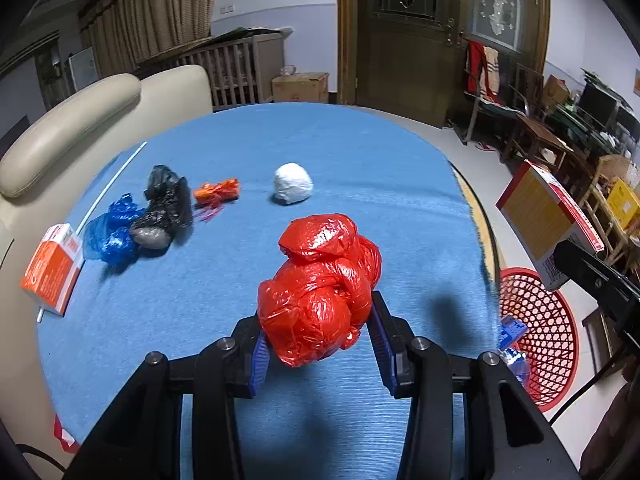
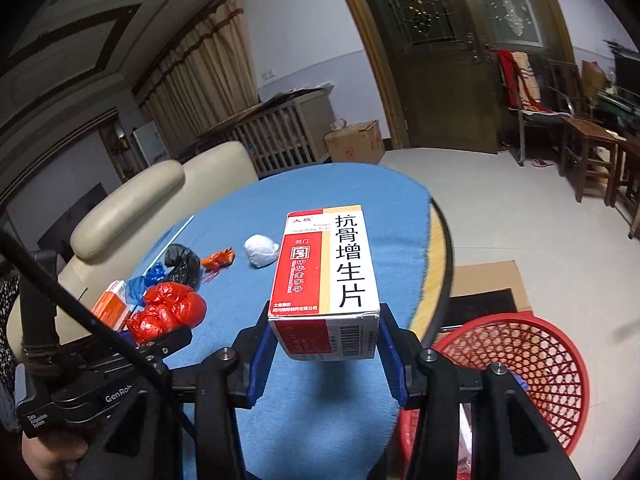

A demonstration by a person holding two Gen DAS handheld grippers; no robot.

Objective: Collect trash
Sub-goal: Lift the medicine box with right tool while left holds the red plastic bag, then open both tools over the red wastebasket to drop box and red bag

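In the left wrist view, the left gripper [image 1: 318,334] pinches a crumpled red plastic bag [image 1: 320,292] between its blue-padded fingers [image 1: 259,364], lifted above the blue tablecloth [image 1: 248,312] at lower centre of the frame. Farther up the cloth lie a white wad [image 1: 293,183], a small orange wrapper [image 1: 217,192], a black bag [image 1: 166,204] touching a blue bag [image 1: 110,234], and, at the left edge, an orange-and-white carton [image 1: 52,268] beside a thin white stick [image 1: 114,184]. A red mesh basket [image 1: 540,336] stands on the floor at lower right, past the table's edge.

In the right wrist view, the right gripper [image 2: 326,346] clamps a red-and-white medicine box [image 2: 326,276] (printed with large black Chinese characters) at frame centre, its pads pressing both sides, above the cloth. The basket [image 2: 520,364] sits at lower right, beside a flat cardboard sheet [image 2: 488,284]. The left gripper with its red bag [image 2: 168,312] shows at lower left.
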